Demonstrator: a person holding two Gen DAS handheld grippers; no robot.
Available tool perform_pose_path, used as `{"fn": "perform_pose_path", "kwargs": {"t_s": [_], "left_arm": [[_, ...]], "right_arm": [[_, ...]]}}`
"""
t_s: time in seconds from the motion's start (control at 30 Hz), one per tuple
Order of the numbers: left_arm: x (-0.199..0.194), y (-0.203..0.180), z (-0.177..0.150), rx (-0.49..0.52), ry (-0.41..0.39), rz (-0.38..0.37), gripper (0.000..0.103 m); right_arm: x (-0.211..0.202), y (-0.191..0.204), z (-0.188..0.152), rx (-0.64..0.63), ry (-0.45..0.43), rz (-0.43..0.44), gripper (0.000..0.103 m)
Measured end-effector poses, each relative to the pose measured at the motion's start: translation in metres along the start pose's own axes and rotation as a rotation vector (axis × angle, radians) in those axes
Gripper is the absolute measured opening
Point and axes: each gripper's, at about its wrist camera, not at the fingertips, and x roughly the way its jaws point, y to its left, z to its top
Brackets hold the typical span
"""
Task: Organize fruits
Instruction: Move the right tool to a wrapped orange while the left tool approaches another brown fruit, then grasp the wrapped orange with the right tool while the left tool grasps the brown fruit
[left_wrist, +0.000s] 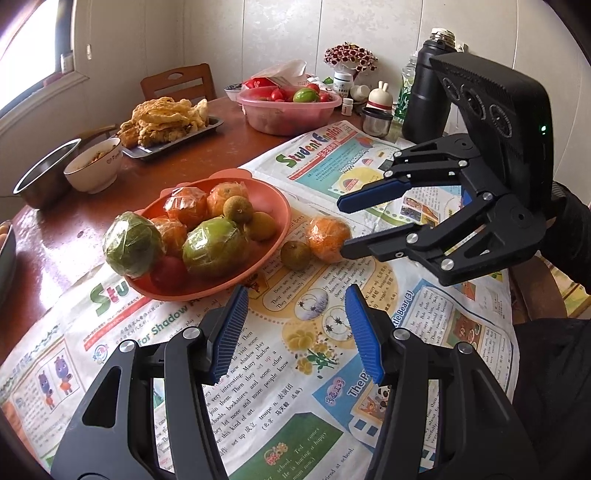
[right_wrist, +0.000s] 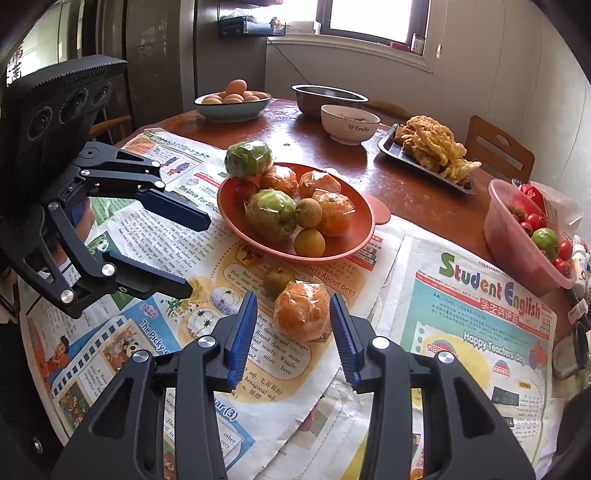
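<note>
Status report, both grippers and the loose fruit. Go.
Left gripper open, empty. Right gripper open, straddling wrapped orange on newspaper. Small brown fruit beside it, before the red plate.

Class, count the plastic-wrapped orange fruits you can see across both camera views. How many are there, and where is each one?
4. Three lie in the orange plate: one at the back left, one at the back centre, one toward the right. The fourth sits on the newspaper, between the right gripper's open fingers. More may be hidden beneath.

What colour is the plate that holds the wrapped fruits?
The plate is terracotta orange-red; the right wrist view shows it best.
</note>
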Motion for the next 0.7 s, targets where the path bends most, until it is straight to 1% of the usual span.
{"fn": "perform_pose_path", "kwargs": {"t_s": [0.13,0.43,0.67,0.7], "left_arm": [[0.002,0.0,0.001,0.0,0.005,-0.001,0.047],[0.009,0.0,0.002,-0.008,0.01,-0.003,0.047],[0.023,-0.006,0.004,-0.014,0.03,-0.009,0.046],[0.026,-0.006,0.005,-0.022,0.035,-0.01,0.044]], "right_arm": [[0.007,-0.001,-0.001,0.005,0.006,0.004,0.041],[0.019,-0.006,-0.001,0.009,0.024,0.011,0.041],[0.028,-0.008,-0.004,0.006,0.038,0.027,0.038],[0.027,-0.009,-0.005,0.01,0.036,0.031,0.038]]}}
